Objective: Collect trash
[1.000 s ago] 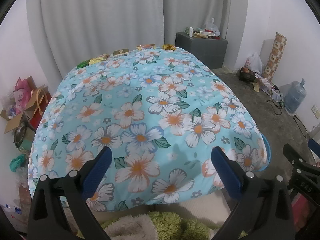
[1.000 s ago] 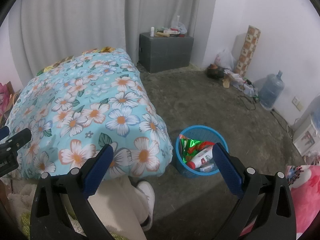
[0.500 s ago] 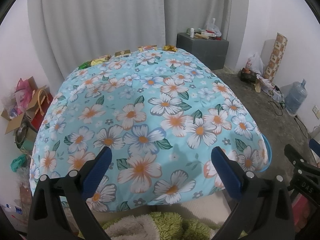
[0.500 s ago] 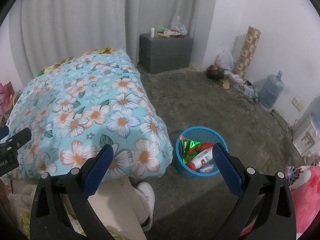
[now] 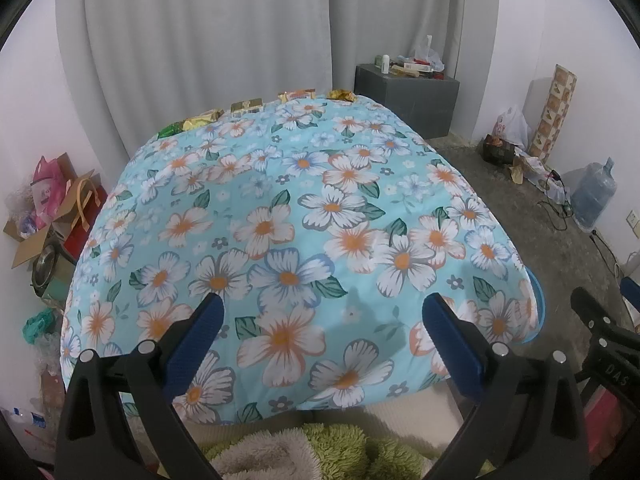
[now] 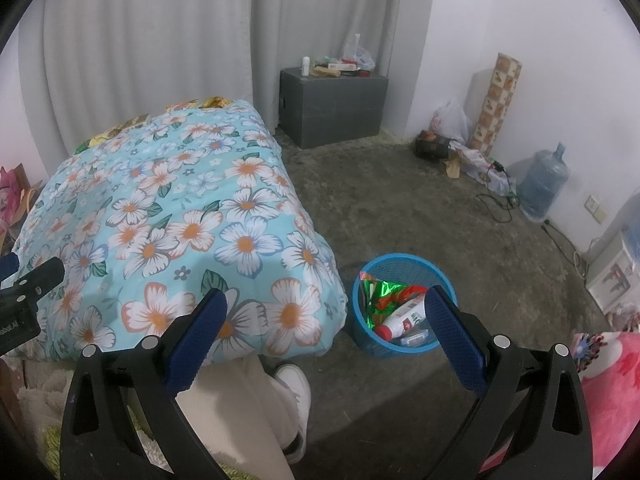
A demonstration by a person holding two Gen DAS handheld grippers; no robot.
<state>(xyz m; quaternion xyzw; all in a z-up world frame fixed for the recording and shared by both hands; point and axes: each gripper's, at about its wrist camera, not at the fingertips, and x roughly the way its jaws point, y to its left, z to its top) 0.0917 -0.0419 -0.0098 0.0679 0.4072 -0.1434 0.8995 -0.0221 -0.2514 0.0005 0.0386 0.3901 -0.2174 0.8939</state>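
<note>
1. Only the right wrist view shows inside the blue mesh trash basket (image 6: pixel 404 266): a green foil wrapper (image 6: pixel 380 292) and a white bottle with a red cap (image 6: pixel 404 316) lie in it. The left wrist view catches just a sliver of the basket's rim (image 5: pixel 538 304) past the edge of the cloth.
2. The left wrist view looks straight along the desk, which is covered by a blue floral cloth (image 5: pixel 304 216). A row of gold and green snack wrappers (image 5: pixel 246 106) lies along its far edge, by the grey curtain (image 5: pixel 208 40). In the right wrist view the same wrappers (image 6: pixel 216 101) barely show.
3. The left hand-held gripper (image 5: pixel 320 332) is spread wide over the near part of the cloth, pinching nothing.
4. The right hand-held gripper (image 6: pixel 324 328) is also spread wide and empty, held above the basket and the person's white shoe (image 6: pixel 296 384).
5. The basket stands on the concrete floor (image 6: pixel 400 208), just beside the desk's near right corner. Open floor runs from there to the grey cabinet (image 6: pixel 332 108) and the water jug (image 6: pixel 544 184).
</note>
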